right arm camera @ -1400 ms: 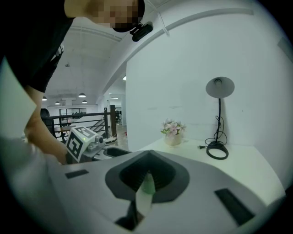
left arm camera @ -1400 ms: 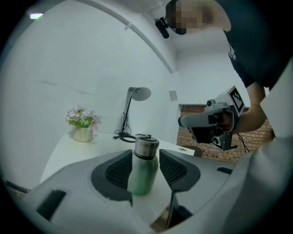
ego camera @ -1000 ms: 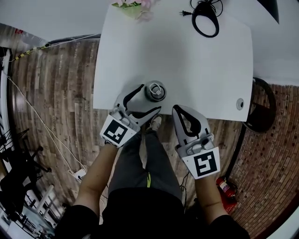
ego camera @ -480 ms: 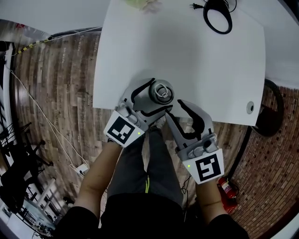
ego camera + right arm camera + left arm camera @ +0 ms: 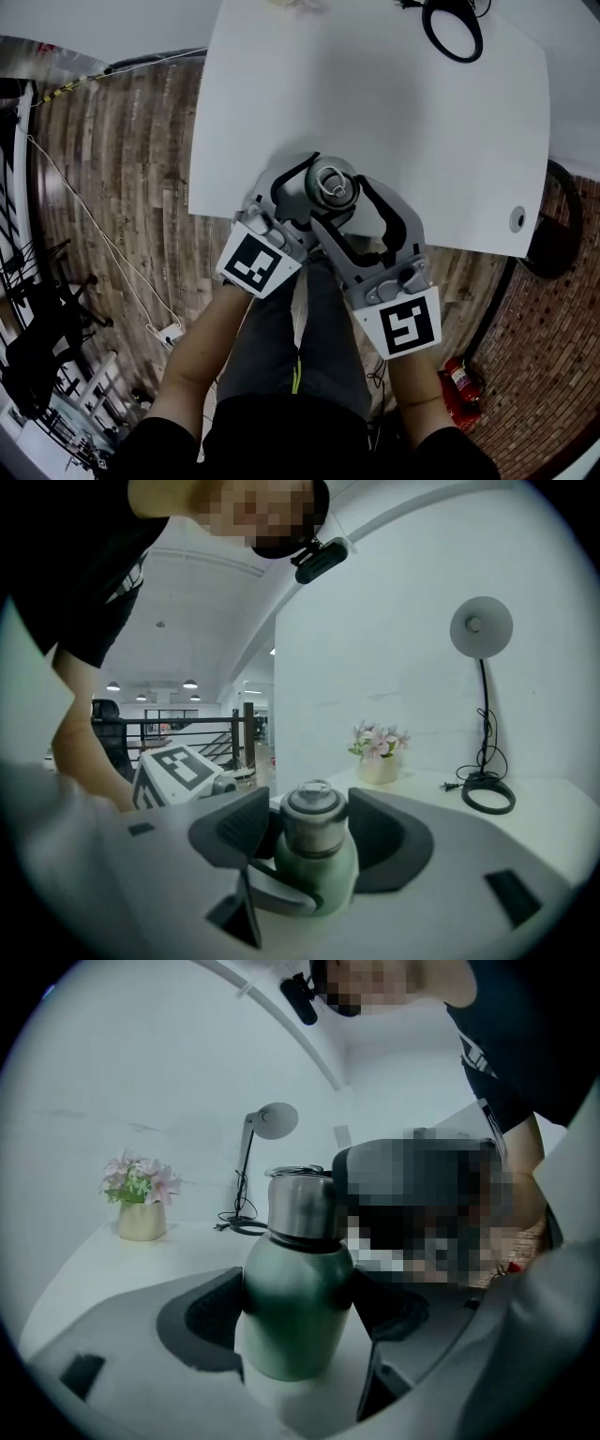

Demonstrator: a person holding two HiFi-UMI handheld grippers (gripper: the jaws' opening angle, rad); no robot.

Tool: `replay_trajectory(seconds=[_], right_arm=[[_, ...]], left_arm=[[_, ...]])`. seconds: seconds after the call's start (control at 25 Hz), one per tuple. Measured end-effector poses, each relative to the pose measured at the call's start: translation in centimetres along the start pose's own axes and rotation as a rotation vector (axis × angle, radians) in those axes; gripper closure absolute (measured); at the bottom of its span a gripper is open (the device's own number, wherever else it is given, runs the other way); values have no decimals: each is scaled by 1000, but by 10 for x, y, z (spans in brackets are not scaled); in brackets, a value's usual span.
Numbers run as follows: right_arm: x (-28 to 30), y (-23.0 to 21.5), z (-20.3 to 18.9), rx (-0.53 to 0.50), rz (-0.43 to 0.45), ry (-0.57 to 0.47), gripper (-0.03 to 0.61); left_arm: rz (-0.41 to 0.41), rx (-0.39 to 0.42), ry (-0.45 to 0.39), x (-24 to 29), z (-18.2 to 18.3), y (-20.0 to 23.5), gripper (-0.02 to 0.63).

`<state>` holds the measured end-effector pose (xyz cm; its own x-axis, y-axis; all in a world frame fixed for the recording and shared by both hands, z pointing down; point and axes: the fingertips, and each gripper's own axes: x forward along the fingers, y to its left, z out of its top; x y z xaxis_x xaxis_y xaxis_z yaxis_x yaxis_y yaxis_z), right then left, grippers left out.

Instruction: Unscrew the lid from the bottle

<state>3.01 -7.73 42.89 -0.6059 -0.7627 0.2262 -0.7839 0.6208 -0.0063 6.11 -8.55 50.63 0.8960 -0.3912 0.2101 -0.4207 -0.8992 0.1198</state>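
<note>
White table (image 5: 375, 122) is carrying the green bottle (image 5: 295, 1307) upright near its front edge, the left gripper (image 5: 314, 192) is clamping the bottle's body, and the right gripper (image 5: 314, 832), jaws just opening wide, is straddling the steel lid (image 5: 314, 808) without pressing on it.

bottle (image 5: 298, 1307): grn, upright, tbl (image 5: 394, 122) near edge | lid (image 5: 302, 1206): steel, on

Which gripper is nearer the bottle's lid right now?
Right. The right gripper, whose fingers have just been opening, stands open around the lid. The left gripper is clamped lower down, on the green bottle body under the lid.
</note>
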Motion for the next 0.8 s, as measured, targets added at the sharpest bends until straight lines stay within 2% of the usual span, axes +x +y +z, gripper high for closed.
replay_trajectory(seconds=[0.28, 0.52, 0.68, 0.8], right_arm=[[12, -1, -6, -37, -21, 36, 319], [12, -2, -2, -78, -75, 11, 324], [12, -2, -2, -54, -54, 2, 327], [11, 2, -5, -64, 13, 7, 327]], left_arm=[[5, 8, -8, -2, 1, 1, 253], [6, 7, -14, -3, 4, 2, 253], [6, 15, -14, -4, 5, 2, 253], [6, 12, -15, -5, 3, 1, 253]])
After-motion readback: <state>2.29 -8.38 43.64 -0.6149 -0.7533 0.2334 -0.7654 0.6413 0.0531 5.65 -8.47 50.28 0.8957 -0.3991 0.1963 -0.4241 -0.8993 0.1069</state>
